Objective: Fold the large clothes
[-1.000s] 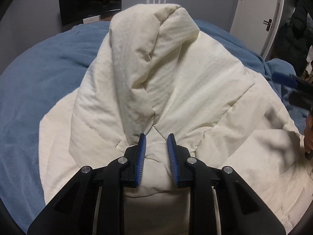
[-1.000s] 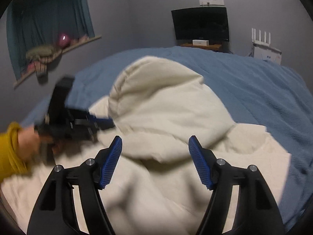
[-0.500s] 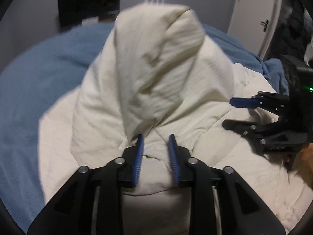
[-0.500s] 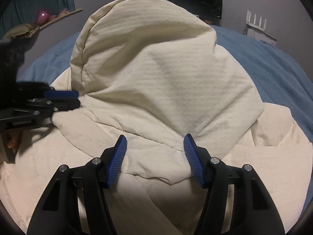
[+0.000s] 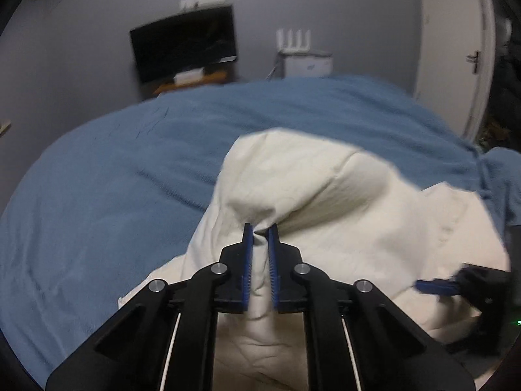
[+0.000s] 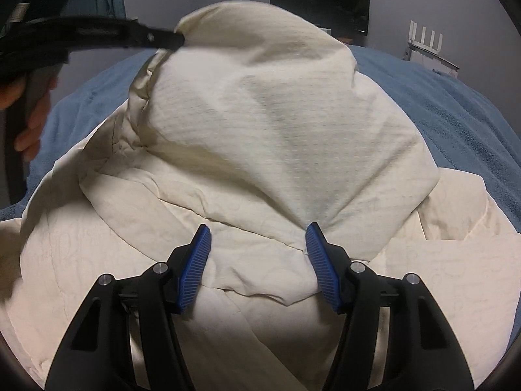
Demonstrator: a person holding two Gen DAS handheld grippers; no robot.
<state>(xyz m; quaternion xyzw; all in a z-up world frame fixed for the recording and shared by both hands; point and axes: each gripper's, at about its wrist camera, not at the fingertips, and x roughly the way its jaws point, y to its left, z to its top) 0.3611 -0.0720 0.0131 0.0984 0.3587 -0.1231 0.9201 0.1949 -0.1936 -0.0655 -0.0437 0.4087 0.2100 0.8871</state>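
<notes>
- The left gripper (image 5: 260, 228) is seen with its blue pads (image 5: 247, 260) drawn close together, a bunched fold of the cream garment (image 5: 325, 202) being pinched between them.
- From that pinch the cloth is lifted into a rounded peak just ahead of and above the fingertips, while the rest of it is spread below and to the right of the left gripper.
- In the right wrist view the same left gripper (image 6: 169, 37) is shown at the upper left, its tip buried in the top of the raised fabric, and the person's hand (image 6: 29, 120) is seen on its handle at the left edge.
- The right gripper (image 6: 257, 244) is held spread wide, its blue pads (image 6: 195, 267) well apart with nothing clamped; both fingertips are placed just over the lower edge of the lifted fold.
- The cream garment (image 6: 276, 123) is heaped directly ahead of the right gripper, with flat layers lying beneath and to either side of it.
- From the left wrist view the right gripper (image 5: 456, 288) is found low at the far right, against the cloth.
- A blue bed cover (image 5: 114, 179) is spread under the garment, left of and beyond both grippers.
- Farther off, a dark monitor (image 5: 184, 47) and a white router (image 5: 293, 40) are set against the grey wall, and a white door (image 5: 456, 49) is seen at the right.
</notes>
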